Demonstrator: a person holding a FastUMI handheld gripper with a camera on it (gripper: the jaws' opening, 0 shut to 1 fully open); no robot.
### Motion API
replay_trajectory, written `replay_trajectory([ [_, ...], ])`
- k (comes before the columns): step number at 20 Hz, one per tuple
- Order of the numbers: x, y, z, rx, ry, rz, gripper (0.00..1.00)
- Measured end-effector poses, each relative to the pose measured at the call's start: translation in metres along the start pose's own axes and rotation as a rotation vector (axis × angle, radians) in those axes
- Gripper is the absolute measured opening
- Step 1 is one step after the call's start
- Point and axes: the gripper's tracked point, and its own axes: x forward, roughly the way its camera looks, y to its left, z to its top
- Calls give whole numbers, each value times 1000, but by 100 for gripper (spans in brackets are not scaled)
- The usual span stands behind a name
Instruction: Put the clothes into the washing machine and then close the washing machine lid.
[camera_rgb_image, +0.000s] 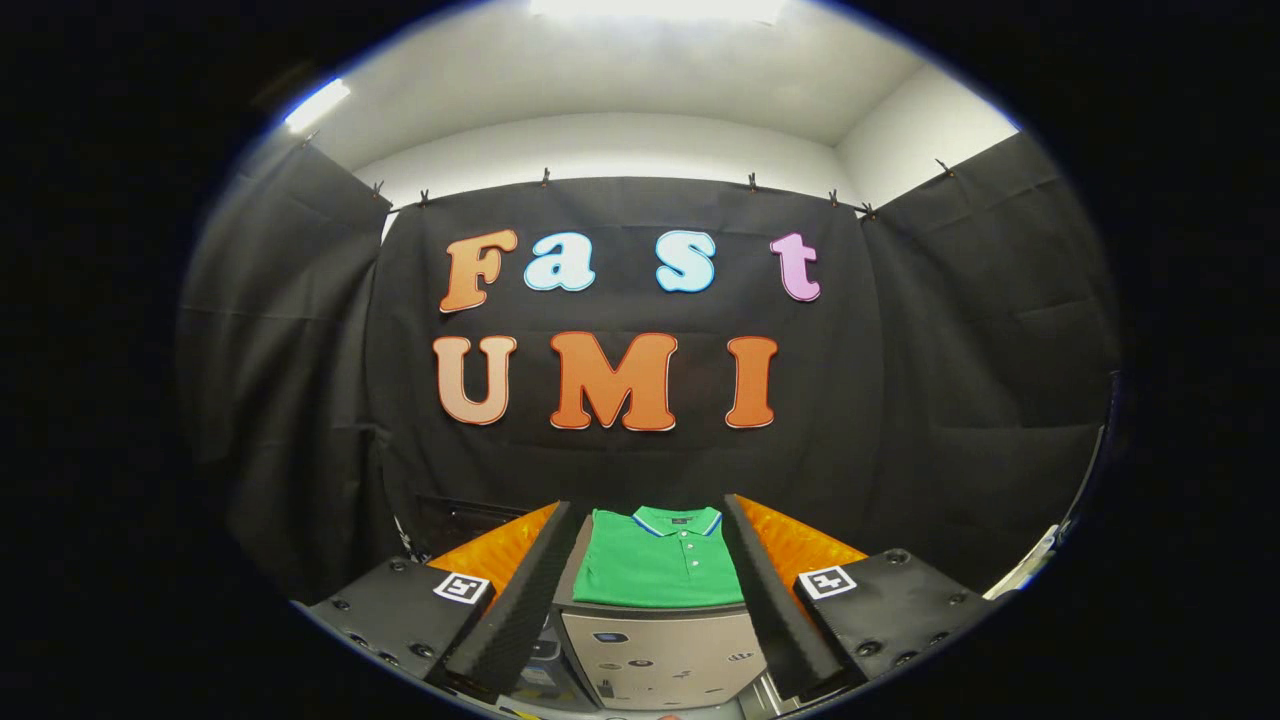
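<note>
Hand-held gripper (655, 600) spread wide, holding nothing; folded green shirt (658, 562) (collar away) ahead between fingers, atop washer (660, 655).

Black cloth booth wall (640, 470) hangs straight ahead, creased, pinned along top edge by small dark clips (545, 177). Matching black cloth side panels (275, 330) close in left and right. Above cloth — plain white room wall (600, 145) and white ceiling (640, 70). Bright strip ceiling light (655, 8) overhead; second strip light (318, 104) glows at upper left.
</note>
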Motion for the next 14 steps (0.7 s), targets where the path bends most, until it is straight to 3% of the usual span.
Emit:
replay_trajectory([
  [6, 28, -25, -8, 8, 12, 28, 96],
  [14, 110, -67, -33, 58, 65, 70, 97],
])
